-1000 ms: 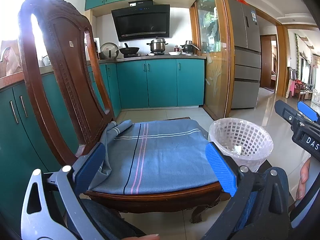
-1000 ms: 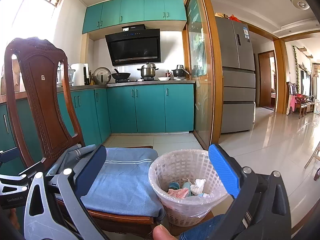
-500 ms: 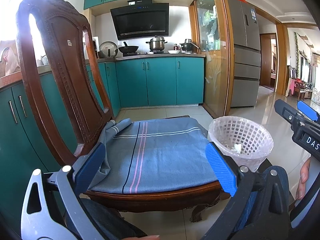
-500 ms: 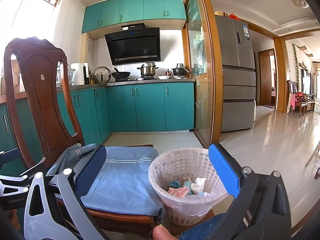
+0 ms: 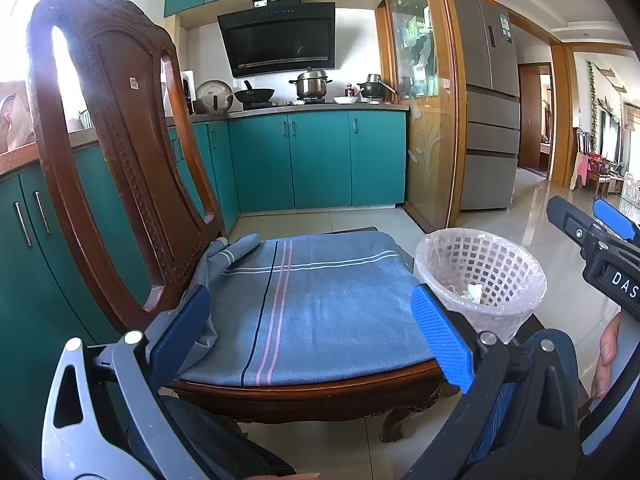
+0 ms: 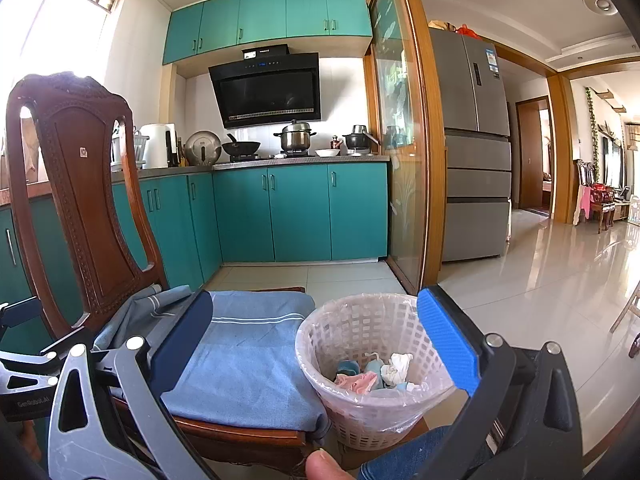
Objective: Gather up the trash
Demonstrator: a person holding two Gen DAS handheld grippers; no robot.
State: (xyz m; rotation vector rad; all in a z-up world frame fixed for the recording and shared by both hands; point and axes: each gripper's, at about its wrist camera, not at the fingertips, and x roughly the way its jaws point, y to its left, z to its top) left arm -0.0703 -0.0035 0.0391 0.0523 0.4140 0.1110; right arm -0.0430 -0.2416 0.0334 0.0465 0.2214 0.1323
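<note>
A white mesh waste basket (image 6: 360, 376) lined with a clear bag stands beside the chair seat; crumpled white, pink and blue scraps (image 6: 376, 374) lie in its bottom. The same waste basket (image 5: 480, 276) appears right of the seat in the left wrist view. My left gripper (image 5: 310, 332) is open over the near edge of the blue striped cloth (image 5: 312, 304), holding nothing. My right gripper (image 6: 316, 344) is open, empty, in front of the basket. Its body (image 5: 600, 252) shows at the left wrist view's right edge.
A carved wooden chair (image 5: 120, 152) carries the cloth; its tall back rises at left. Teal kitchen cabinets (image 6: 296, 212) and a stove with pots lie behind, a grey fridge (image 6: 476, 144) to the right. Glossy tiled floor (image 6: 560, 280) stretches right. A person's jeans-clad knee (image 6: 400, 456) and thumb sit low.
Both views have shifted only slightly; the scene sits a little lower in the frames. Both grippers stay open and nothing was picked up or dropped.
</note>
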